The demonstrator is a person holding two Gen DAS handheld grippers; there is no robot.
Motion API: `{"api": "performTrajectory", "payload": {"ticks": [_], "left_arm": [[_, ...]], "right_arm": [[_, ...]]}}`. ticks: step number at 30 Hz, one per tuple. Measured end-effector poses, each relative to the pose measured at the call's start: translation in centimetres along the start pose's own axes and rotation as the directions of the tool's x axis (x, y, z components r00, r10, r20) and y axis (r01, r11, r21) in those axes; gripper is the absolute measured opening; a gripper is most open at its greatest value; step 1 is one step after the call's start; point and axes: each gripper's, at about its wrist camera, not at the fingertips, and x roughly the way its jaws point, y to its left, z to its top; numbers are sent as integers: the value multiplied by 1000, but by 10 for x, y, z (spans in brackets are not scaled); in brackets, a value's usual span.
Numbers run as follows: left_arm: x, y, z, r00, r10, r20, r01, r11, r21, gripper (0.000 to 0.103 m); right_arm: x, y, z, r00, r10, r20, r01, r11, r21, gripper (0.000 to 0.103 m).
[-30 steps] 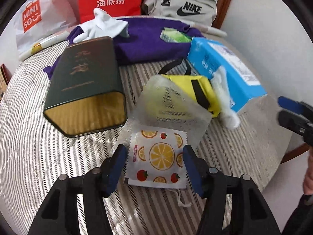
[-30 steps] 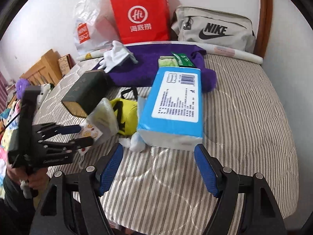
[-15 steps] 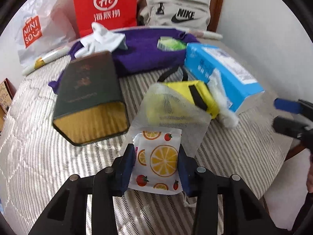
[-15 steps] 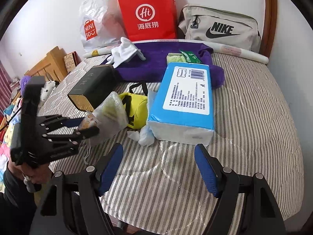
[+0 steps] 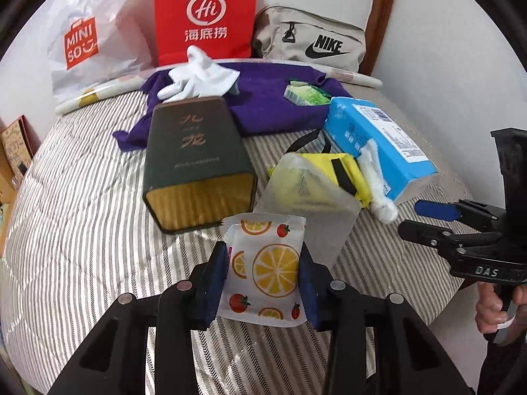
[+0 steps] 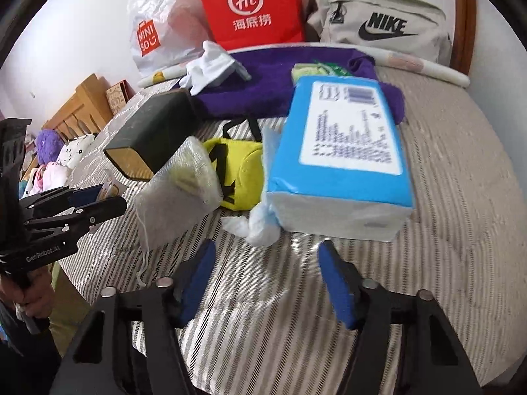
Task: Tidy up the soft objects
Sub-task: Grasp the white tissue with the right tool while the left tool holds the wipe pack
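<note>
My left gripper (image 5: 263, 265) is shut on a fruit-print packet (image 5: 265, 270) and holds it just above the striped bed (image 5: 82, 230). A white mesh pouch (image 5: 313, 204) rises with the packet and leans on a yellow pouch (image 5: 342, 171). In the right wrist view the left gripper (image 6: 98, 199) holds this mesh pouch (image 6: 178, 194) at the left. My right gripper (image 6: 266, 283) is closing with nothing between its fingers. It hovers just in front of a blue tissue pack (image 6: 342, 151) and a crumpled white tissue (image 6: 260, 227). The right gripper (image 5: 438, 217) also shows at the left wrist view's right edge.
A dark green tin (image 5: 194, 161) lies left of the pouches. Behind are a purple cloth (image 5: 270, 98), white gloves (image 5: 197, 75) and a green packet (image 5: 306, 93). A red bag (image 5: 206, 16), a Miniso bag (image 5: 82, 42) and a Nike bag (image 5: 313, 42) line the wall.
The left jaws closed on the fruit-print packet and lifted it with the mesh pouch. The right gripper dropped toward the blue tissue pack and its jaws narrowed.
</note>
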Motion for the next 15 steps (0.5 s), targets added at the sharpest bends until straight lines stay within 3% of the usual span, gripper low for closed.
{"api": "performTrajectory", "payload": {"ticks": [4,6,8,15], "left_arm": [[2,6,-5,1000,-17,-8,17,1000,-23,39],[3,11,-8,1000,-27,-8,27,999,-40,39],[3,16,-11,999,-32,-13,32,998,-57,39],[4,26,-19,999,-35,-26,32,995,-96,39]], "right_arm": [[12,5,2,1000,-2,-10,2,1000,11,48],[19,8,4,1000,2,-18,-2,1000,4,29],[25,11,6,999,-6,-31,6,1000,-10,19],[19,20,3,999,-18,-26,17,999,-40,16]]}}
